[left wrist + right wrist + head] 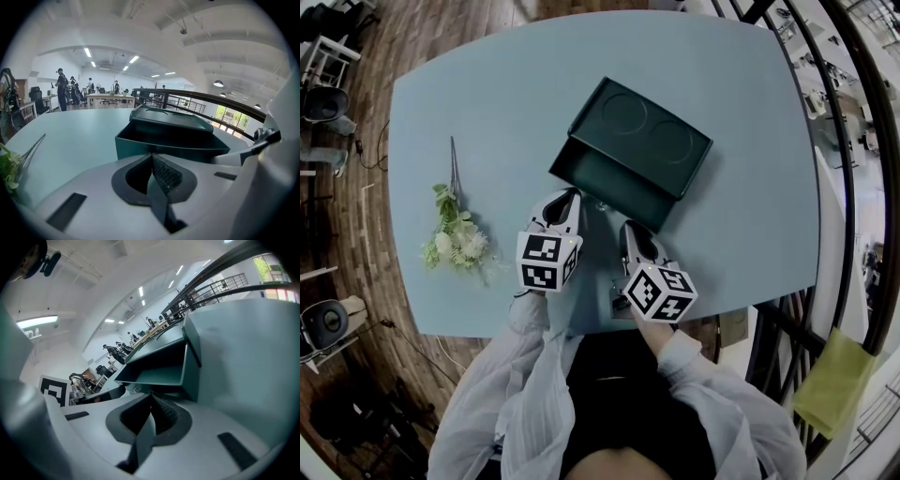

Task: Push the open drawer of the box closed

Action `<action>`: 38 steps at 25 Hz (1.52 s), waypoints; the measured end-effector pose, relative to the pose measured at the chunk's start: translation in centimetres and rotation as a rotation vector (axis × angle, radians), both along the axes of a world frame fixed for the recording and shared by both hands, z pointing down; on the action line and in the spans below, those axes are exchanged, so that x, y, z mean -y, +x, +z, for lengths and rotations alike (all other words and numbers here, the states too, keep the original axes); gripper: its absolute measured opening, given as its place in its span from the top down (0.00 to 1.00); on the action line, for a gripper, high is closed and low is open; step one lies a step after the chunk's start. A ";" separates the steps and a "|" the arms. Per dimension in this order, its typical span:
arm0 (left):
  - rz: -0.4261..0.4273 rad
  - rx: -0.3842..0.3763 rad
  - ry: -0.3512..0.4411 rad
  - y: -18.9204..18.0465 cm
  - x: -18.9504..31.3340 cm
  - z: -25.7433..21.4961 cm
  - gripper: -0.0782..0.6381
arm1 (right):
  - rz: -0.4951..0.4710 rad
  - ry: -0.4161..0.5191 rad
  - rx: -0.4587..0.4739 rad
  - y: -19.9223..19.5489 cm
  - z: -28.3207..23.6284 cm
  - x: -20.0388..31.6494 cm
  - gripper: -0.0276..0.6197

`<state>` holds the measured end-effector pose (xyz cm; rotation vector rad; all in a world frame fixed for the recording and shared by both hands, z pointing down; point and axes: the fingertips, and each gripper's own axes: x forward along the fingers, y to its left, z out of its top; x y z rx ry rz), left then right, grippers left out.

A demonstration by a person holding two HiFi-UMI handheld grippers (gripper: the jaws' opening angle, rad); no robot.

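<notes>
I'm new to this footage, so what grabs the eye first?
A dark green box sits centrally on the pale blue table, its drawer pulled open. The left tongs and right tongs are shut close to the drawer's front; a flower sprig lies at the table's left.

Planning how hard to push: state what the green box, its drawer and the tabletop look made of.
Box: likely moulded plastic, matte dark green, round recesses formed in its top. Drawer: same look, thin smooth walls. Tabletop: smooth pale blue, perhaps laminate; uncertain.

No readable text, no labels, brands, numbers or signs anywhere
</notes>
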<state>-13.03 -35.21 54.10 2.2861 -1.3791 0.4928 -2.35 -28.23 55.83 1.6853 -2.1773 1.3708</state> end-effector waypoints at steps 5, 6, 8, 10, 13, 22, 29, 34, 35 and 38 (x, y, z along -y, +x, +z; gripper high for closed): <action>0.007 -0.005 0.006 0.3 0.7 0.1 0.87 | 0.020 0.013 0.001 0.2 -0.1 0.8 0.95; 0.008 -0.006 0.008 0.4 0.8 0.1 0.87 | 0.025 0.016 0.002 0.2 -0.1 1.0 0.95; 0.012 -0.006 0.012 0.6 1.1 0.1 0.87 | 0.036 0.024 0.003 0.3 -0.3 1.3 0.95; 0.014 -0.007 0.015 0.8 1.4 0.0 0.87 | 0.047 0.028 0.005 0.4 -0.4 1.7 0.95; 0.013 -0.014 0.018 1.0 1.8 0.0 0.87 | 0.057 0.032 0.002 0.6 -0.3 2.0 0.95; 0.020 -0.027 0.033 1.8 2.9 -0.1 0.87 | 0.078 0.049 -0.019 1.4 -0.4 3.1 0.95; 0.023 -0.041 0.036 2.1 3.7 -0.2 0.87 | 0.091 0.062 -0.038 1.8 -0.5 3.9 0.95; 0.025 -0.049 0.044 2.4 4.1 -0.3 0.87 | 0.108 0.069 -0.047 2.1 -0.5 4.3 0.95; 0.025 -0.049 0.045 2.5 4.2 -0.3 0.87 | 0.111 0.069 -0.046 2.2 -0.5 4.4 0.95; 0.029 -0.051 0.046 2.7 4.5 -0.4 0.87 | 0.121 0.069 -0.044 2.4 -0.6 4.7 0.95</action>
